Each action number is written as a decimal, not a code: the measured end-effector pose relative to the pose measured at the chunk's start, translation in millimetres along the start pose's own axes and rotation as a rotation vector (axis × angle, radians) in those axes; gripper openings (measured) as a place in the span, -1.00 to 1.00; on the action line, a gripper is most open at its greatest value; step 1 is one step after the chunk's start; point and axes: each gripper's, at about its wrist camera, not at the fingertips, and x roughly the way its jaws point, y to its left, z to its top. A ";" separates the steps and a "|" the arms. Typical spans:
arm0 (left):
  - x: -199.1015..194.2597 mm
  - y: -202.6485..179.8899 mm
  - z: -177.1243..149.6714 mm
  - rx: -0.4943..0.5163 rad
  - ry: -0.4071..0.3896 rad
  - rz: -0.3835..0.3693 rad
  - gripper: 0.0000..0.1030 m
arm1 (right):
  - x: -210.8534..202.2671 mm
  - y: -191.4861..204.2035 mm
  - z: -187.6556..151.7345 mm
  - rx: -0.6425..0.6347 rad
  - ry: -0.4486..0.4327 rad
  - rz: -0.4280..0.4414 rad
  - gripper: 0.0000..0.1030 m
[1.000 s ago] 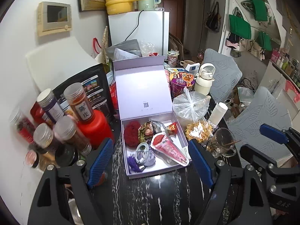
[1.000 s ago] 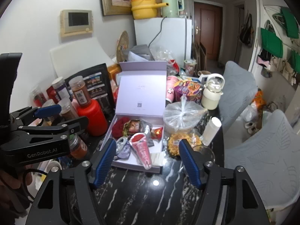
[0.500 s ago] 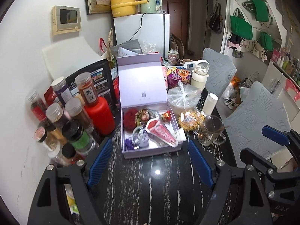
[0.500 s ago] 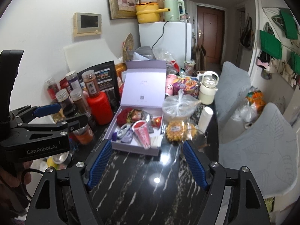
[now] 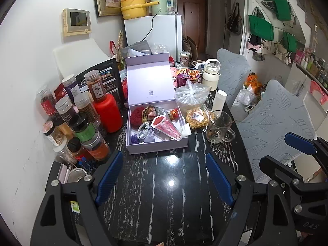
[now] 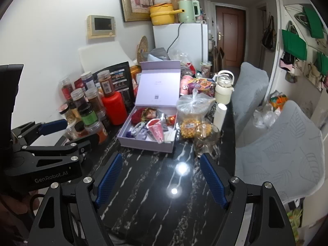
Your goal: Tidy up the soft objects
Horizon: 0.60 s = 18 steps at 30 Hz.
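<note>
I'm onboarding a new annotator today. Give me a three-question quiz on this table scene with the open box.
1. True or false: the lavender box has its lid raised.
2. What stands right of the box: A glass mug, B red bottle, C kettle?
3. Fill in: neither the left gripper nor the right gripper holds ____.

Key: 1 true; 2 A; 3 anything.

The table (image 5: 168, 194) is glossy black marble-look stone, the box (image 5: 157, 146) matt lilac card, the mug (image 5: 218, 127) clear glass.
</note>
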 end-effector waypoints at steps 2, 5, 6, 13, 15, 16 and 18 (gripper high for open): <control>-4.7 -4.0 -3.8 0.000 -0.004 -0.002 0.60 | -5.3 -2.3 -5.2 0.006 -0.001 0.003 0.53; -11.8 -8.5 -8.8 -0.003 -0.009 -0.010 0.60 | -11.0 -3.6 -10.3 0.010 -0.004 0.000 0.53; -13.8 -9.5 -9.8 -0.004 -0.011 -0.013 0.60 | -13.5 -4.3 -12.0 0.011 -0.006 -0.001 0.53; -22.3 -17.5 -16.1 0.001 -0.024 -0.025 0.60 | -24.5 -7.5 -18.8 0.013 -0.020 -0.006 0.53; -23.5 -19.2 -17.2 0.004 -0.026 -0.025 0.60 | -27.9 -8.8 -21.6 0.015 -0.024 -0.007 0.53; -24.3 -20.2 -17.9 0.005 -0.026 -0.027 0.60 | -29.4 -9.4 -22.9 0.016 -0.025 -0.008 0.53; -25.5 -21.6 -19.0 0.005 -0.027 -0.031 0.60 | -30.6 -10.2 -24.6 0.019 -0.024 -0.008 0.53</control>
